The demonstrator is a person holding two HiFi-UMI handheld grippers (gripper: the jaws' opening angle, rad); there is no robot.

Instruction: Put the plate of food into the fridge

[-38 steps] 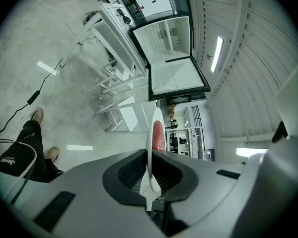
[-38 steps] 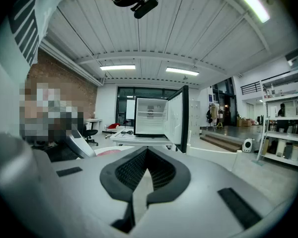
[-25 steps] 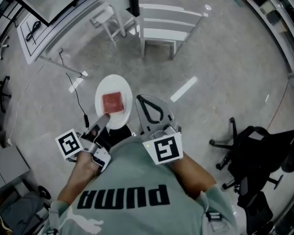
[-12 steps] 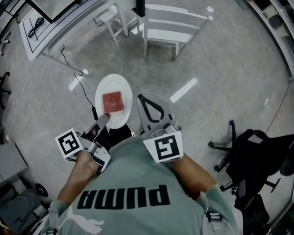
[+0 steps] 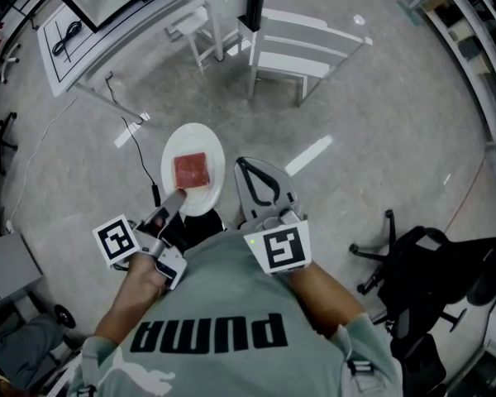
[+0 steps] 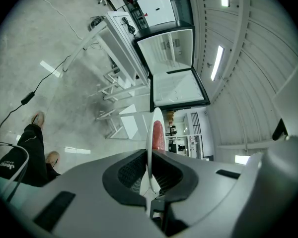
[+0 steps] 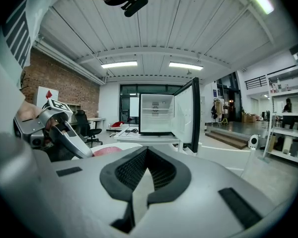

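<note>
The fingers [image 6: 89,182] of my left gripper [image 6: 150,157] and right gripper [image 7: 146,155] are smooth matt grey plastic, lined with black pads [image 6: 130,170] of fine ribbed, rubber-like texture. Between the left pads, the plate [image 6: 150,133] is glossy white glazed ware; the food [image 6: 159,134] on it is a matt, slightly rough red slab. Beneath my fingers the floor [image 5: 372,98] is polished concrete with a sheen; ahead, the fridge [image 7: 161,115] has smooth white panels.

I see a pale concrete floor [image 5: 380,122], a white chair [image 5: 302,44] top centre, a table [image 5: 107,35] upper left, an office chair [image 5: 434,267] lower right; in the right gripper view, a brick wall [image 7: 54,78] left, strip lights [image 7: 119,64] above.
</note>
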